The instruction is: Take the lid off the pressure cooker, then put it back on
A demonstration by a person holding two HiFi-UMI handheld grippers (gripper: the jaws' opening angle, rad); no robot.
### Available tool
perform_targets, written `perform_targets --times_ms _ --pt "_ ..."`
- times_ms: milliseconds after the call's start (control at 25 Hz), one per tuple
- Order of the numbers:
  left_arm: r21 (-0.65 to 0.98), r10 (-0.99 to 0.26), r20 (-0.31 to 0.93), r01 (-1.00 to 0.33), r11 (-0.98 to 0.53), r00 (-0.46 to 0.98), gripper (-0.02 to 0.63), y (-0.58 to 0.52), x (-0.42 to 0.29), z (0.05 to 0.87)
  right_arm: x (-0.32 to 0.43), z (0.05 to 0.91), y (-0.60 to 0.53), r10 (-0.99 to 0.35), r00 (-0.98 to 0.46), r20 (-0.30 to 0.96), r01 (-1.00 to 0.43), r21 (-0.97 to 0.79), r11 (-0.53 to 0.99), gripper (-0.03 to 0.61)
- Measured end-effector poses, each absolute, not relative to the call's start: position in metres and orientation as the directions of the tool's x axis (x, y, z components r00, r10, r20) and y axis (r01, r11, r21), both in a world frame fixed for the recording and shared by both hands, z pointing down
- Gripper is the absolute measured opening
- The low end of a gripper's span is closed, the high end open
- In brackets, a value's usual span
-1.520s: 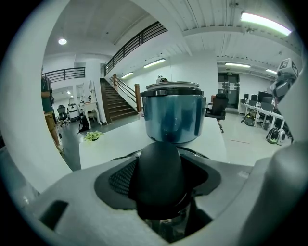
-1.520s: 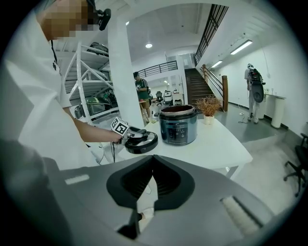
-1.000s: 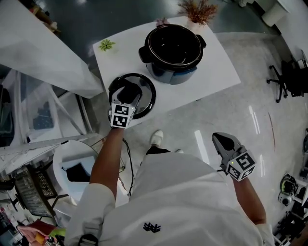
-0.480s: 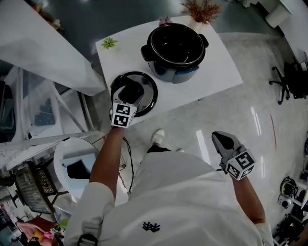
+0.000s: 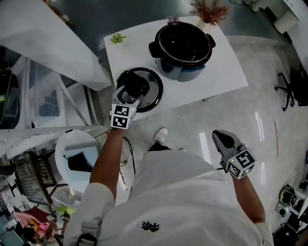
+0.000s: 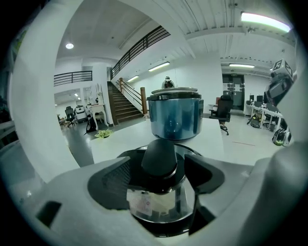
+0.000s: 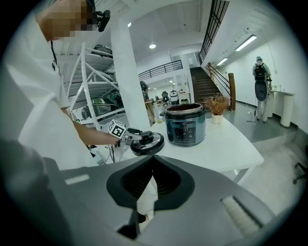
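The open black pressure cooker [image 5: 185, 45] stands at the back of the white table [image 5: 221, 72]. Its lid [image 5: 151, 93] lies flat near the table's front left corner. My left gripper [image 5: 131, 89] reaches over the lid, and the black knob [image 6: 161, 156] sits between its spread jaws with a small gap on each side. In the left gripper view the cooker [image 6: 174, 115] stands straight beyond the knob. My right gripper [image 5: 221, 137] hangs off the table by my right side, its jaws closed together on nothing. From there the lid [image 7: 148, 143] and cooker [image 7: 185, 125] show far ahead.
A small green plant [image 5: 117, 38] and a vase of dried stems [image 5: 210, 10] sit at the table's back edge. White shelving and a round white stool [image 5: 77, 158] crowd the left. An office chair [image 5: 293, 86] stands far right.
The head view has shifted a little. My left gripper stays at the lid's knob, and the lid lies in the same spot on the table. The right gripper has not moved.
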State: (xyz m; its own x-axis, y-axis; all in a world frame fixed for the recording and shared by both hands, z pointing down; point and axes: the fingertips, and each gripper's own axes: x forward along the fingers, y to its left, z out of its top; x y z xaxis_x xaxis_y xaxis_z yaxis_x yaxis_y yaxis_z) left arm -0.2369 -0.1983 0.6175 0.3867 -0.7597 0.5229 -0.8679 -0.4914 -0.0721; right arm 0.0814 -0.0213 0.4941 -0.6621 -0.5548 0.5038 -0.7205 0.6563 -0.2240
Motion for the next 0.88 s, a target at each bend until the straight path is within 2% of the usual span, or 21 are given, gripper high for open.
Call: perform_targets --times_ms 480,880 --pt "-0.084 -0.778 0.533 -0.895 -0.439 0.331 0.353 -0.167 -0.260 0.610 0.070 0.494 -0.023 -0.505 -0.714 0.485 -0.663 -0.234 0.711 0.014" --pt "-0.082 -0.769 0.529 -0.881 -0.467 0.358 0.353 -0.183 -0.247 0.611 0.077 0.496 -0.029 -0.523 -0.697 0.491 -0.682 -0.228 0.695 0.014"
